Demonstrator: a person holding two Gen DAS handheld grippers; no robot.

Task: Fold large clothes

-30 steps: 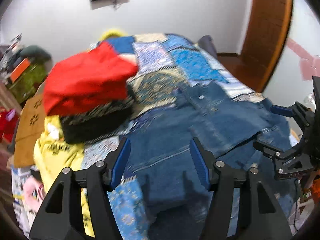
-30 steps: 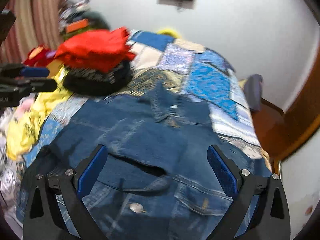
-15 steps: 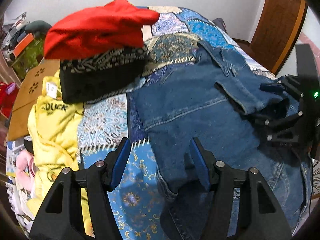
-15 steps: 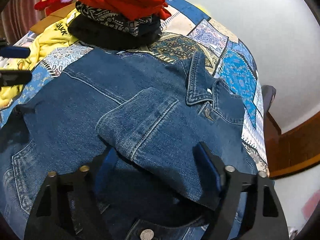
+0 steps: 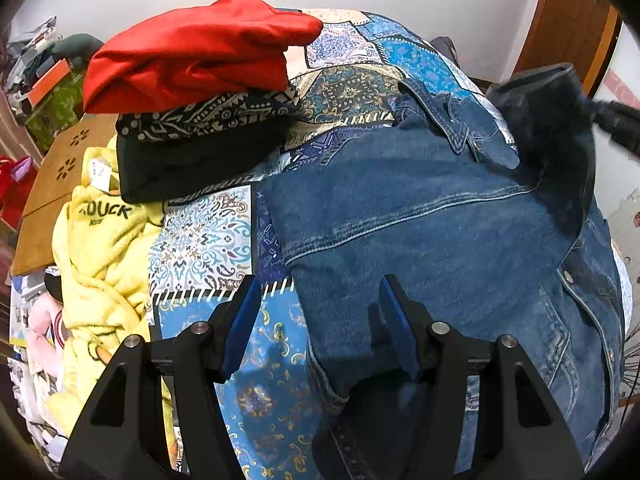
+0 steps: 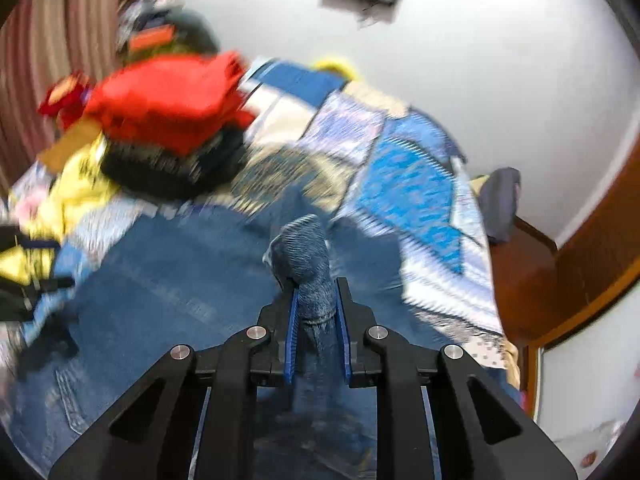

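Beyond my closing right gripper (image 6: 316, 328), pinching a denim jacket (image 6: 160, 288) fold, the patchwork bedspread (image 6: 408, 188) blurs; my left gripper (image 5: 320, 320) hangs spread.

Both the left gripper (image 5: 318, 328) and the right gripper (image 6: 316, 332) look alike — black angular frames, silver screws, blue finger pads (image 5: 240, 326).

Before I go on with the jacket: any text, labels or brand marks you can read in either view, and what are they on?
"DUCK", black letters on the yellow garment; smaller print beneath it is too small to read.
White tag on that garment: marks too small to read.
Denim jacket: no readable text.
Right wrist view: too blurred to read anything.
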